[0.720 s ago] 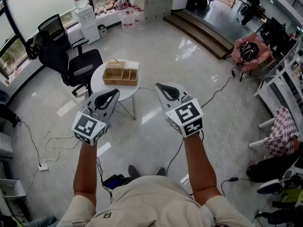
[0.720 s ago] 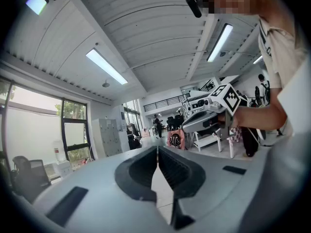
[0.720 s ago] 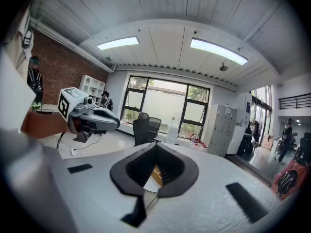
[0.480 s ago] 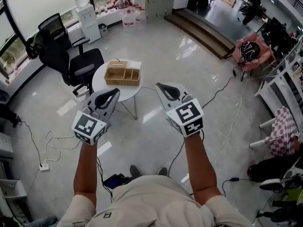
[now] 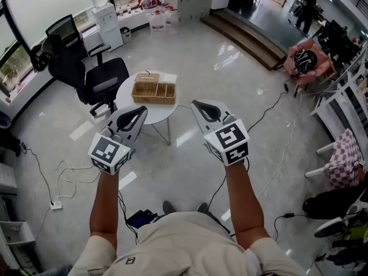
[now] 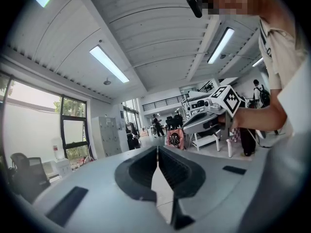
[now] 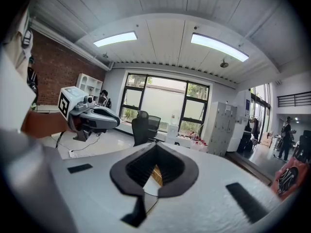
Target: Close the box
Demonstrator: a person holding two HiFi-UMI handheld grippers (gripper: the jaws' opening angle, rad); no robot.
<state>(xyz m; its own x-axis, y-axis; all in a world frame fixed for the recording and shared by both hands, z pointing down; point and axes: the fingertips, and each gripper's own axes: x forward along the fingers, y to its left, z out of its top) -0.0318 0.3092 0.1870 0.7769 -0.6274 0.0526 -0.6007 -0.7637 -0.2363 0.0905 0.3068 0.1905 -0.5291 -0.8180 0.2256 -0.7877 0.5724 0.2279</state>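
Both my tools are held empty above the floor: the left hand-held gripper (image 5: 133, 115) and the right hand-held gripper (image 5: 205, 109) each have their jaws pressed together on nothing. The wicker box (image 5: 153, 92) sits ahead and below on the round white worktop (image 5: 127, 96), well apart from both. Its long axis runs across my view, and its lid (image 5: 147, 77) appears to be open at the far side. My left is nearer. No writing is readable.
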